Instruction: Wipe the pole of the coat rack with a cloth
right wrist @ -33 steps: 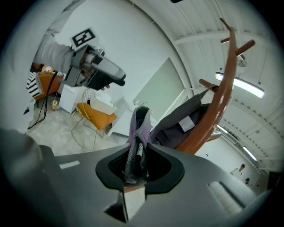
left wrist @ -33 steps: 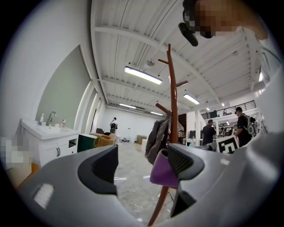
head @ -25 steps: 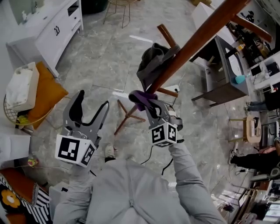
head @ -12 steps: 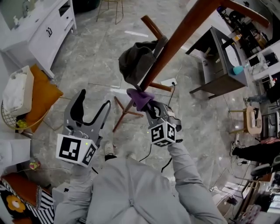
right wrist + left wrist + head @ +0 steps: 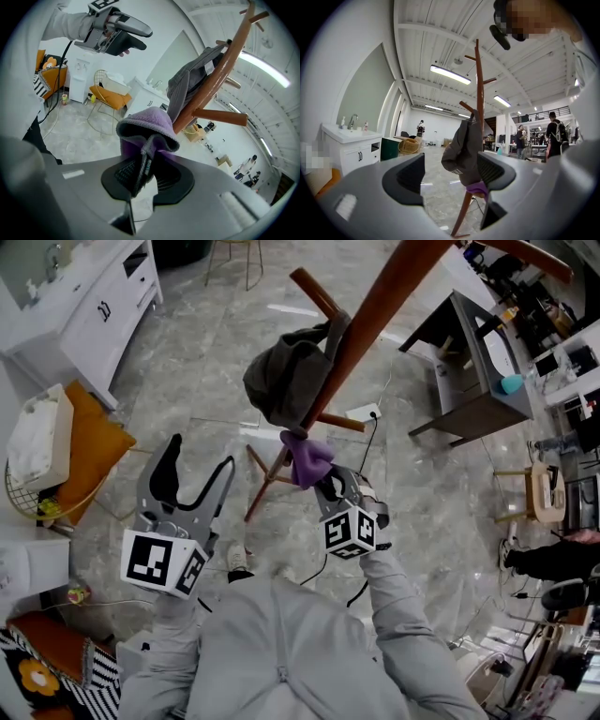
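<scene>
**Marble floor, coat rack in an open workroom**

A grey marbled floor (image 5: 206, 371) spreads under the coat rack, with a white cabinet (image 5: 98, 306) and an orange-cushioned chair (image 5: 89, 442) along its left edge. A grey desk (image 5: 473, 381) stands at the right, and a white power strip (image 5: 361, 414) lies by the rack's splayed legs (image 5: 272, 479).

A dark grey garment (image 5: 286, 381) hangs from a peg and covers part of the brown pole (image 5: 375, 315). Just below it, the purple cloth (image 5: 307, 457) lies against the pole, with the right gripper (image 5: 328, 484) jaws clamped on its folded edge. The left gripper (image 5: 199, 457) is held well apart from the pole, its jaws wide apart with nothing between them.
</scene>
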The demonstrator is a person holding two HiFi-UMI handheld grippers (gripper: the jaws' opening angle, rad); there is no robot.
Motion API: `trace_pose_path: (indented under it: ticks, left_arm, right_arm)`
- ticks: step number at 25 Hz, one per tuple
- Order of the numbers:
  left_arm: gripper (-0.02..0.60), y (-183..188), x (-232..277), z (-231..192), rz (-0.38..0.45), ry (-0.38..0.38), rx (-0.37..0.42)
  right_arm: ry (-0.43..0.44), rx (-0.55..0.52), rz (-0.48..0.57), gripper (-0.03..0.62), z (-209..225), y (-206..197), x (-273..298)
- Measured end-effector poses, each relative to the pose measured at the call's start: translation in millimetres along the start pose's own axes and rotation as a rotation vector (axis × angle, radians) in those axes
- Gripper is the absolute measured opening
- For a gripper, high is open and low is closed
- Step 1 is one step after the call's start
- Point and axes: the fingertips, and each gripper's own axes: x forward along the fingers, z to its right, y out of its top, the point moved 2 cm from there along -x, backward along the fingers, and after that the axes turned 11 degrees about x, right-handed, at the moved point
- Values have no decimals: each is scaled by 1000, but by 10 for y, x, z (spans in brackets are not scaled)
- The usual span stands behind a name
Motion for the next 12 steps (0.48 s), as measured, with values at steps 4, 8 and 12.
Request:
trace_pose_path:
  ticks: [4, 8, 12]
  left_arm:
    - [378, -19, -12, 10, 0, -5, 0]
    - [377, -13, -17, 46, 2, -10, -5]
    - [377, 15, -9, 104, 6, -21, -3]
  right_arm:
    - [-2, 10, -8, 49, -58, -51, -35]
    - [0, 19, -32, 49, -106, -156, -100]
    - [-7, 45, -83, 49, -133, -364, -219]
